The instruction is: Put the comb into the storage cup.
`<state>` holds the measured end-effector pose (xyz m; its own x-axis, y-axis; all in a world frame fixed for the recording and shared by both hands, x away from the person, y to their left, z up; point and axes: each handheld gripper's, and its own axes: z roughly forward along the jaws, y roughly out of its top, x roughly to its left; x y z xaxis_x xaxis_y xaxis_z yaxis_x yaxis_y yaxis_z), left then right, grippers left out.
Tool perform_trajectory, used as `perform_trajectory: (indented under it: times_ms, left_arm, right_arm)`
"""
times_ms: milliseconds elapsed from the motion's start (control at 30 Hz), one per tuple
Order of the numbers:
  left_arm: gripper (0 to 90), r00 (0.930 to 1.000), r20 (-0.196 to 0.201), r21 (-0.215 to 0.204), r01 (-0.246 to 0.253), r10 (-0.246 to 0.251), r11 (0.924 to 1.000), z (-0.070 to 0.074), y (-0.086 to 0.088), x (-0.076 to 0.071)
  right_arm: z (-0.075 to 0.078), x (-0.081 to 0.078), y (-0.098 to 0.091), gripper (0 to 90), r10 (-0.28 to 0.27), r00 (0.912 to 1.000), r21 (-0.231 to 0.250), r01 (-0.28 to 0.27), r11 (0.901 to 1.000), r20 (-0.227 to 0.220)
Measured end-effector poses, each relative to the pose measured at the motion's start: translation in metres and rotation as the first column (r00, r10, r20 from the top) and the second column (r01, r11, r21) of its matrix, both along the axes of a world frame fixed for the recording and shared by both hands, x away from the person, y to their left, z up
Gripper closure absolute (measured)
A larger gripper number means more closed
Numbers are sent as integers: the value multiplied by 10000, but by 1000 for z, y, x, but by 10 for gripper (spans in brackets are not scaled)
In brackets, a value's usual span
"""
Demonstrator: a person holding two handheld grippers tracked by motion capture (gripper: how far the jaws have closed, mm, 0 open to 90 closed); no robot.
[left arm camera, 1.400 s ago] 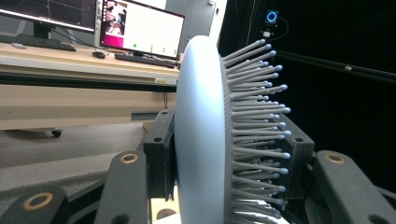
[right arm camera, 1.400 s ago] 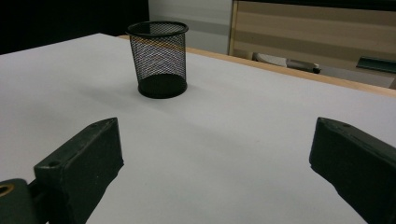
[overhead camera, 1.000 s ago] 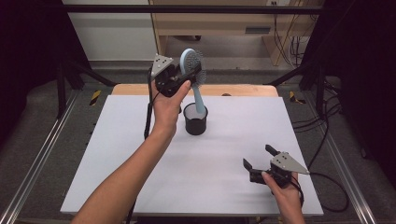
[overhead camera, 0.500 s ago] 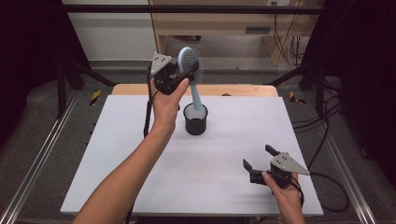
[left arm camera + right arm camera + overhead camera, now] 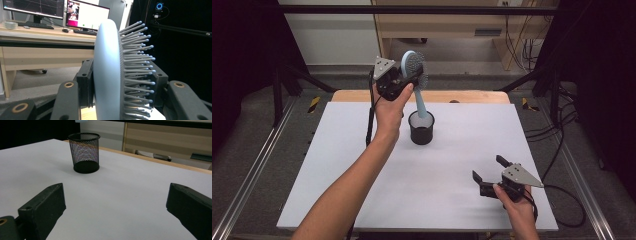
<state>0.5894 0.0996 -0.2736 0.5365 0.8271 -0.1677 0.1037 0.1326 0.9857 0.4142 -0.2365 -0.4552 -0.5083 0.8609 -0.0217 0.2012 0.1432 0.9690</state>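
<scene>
The left tongs clamp the light, rigid hairbrush across its head, handle dipping into the mesh cup; right tongs gape empty.

Pale blue plastic hairbrush had grey bristles. Black wire-mesh cup stood on white table. Gripper jaws were black.

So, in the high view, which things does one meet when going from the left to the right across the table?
left gripper clamped on the hairbrush → black mesh cup → right gripper, jaws open, low over the white table.
</scene>
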Motion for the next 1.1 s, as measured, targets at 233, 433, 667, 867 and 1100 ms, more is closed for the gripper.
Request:
perform_trajectory:
  times_ms: [233, 433, 667, 867, 1100]
  left_arm:
    - [498, 10000, 56, 307, 32, -33, 9995, -3, -1, 1]
    - [498, 10000, -13, 272, -2, 2, 9996, -5, -1, 3]
    - [498, 10000, -37, 299, -11, 12, 9996, -6, -2, 3]
    - [498, 10000, -55, 317, -81, 83, 9995, -8, -3, 5]
    - [498, 9999, -82, 323, -142, 144, 9994, -9, -1, 6]
  right_arm:
    - [0, 0, 0, 25, 12, 10000, 19, -12, 10000, 8]
    - [1, 0, 0, 25, 27, 10000, 34, -27, 10000, 53]
    - [1, -1, -1, 25, 26, 9999, 58, -27, 10000, 119]
    - [2, -2, -3, 24, -82, 9998, 148, 80, 9999, 157]
    - [2, -2, -3, 24, -70, 9998, 134, 68, 9999, 161]
